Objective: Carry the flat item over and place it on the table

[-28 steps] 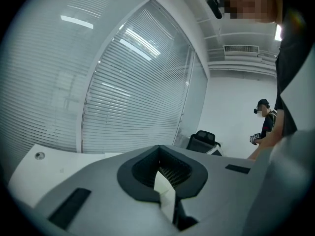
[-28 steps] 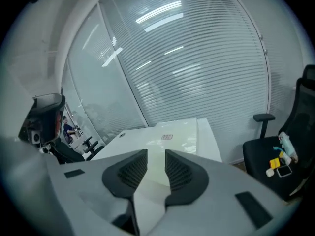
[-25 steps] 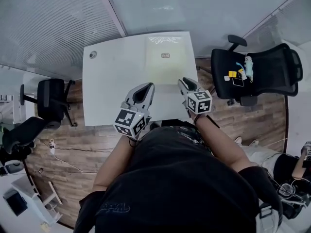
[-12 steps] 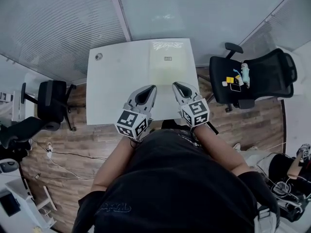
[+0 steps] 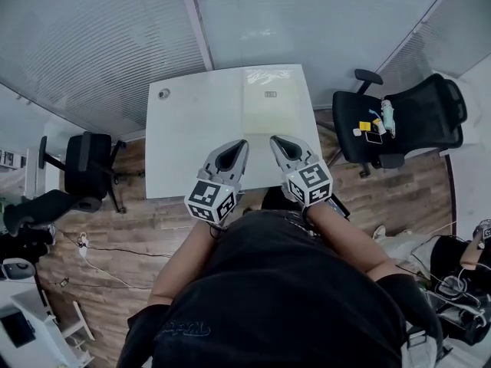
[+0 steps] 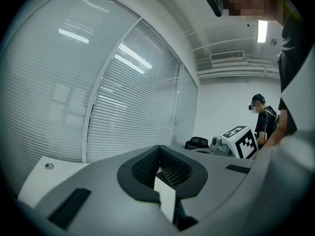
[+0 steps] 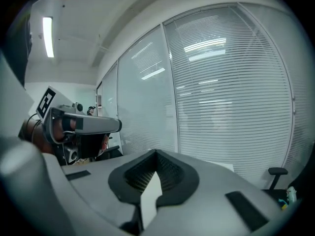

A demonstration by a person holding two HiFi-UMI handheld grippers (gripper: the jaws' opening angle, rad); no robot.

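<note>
Seemingly the job was all but done: the flat item, a pale sheet, lay on the right half of the white table, apart from both tools, and we judged only backing away was left. Our left gripper had its jaws pressed together on nothing, and the right gripper had just been closing its jaws, which met with nothing between them. Neither gripper view showed the sheet, only the blinds beyond, and its small label was too small to read.
</note>
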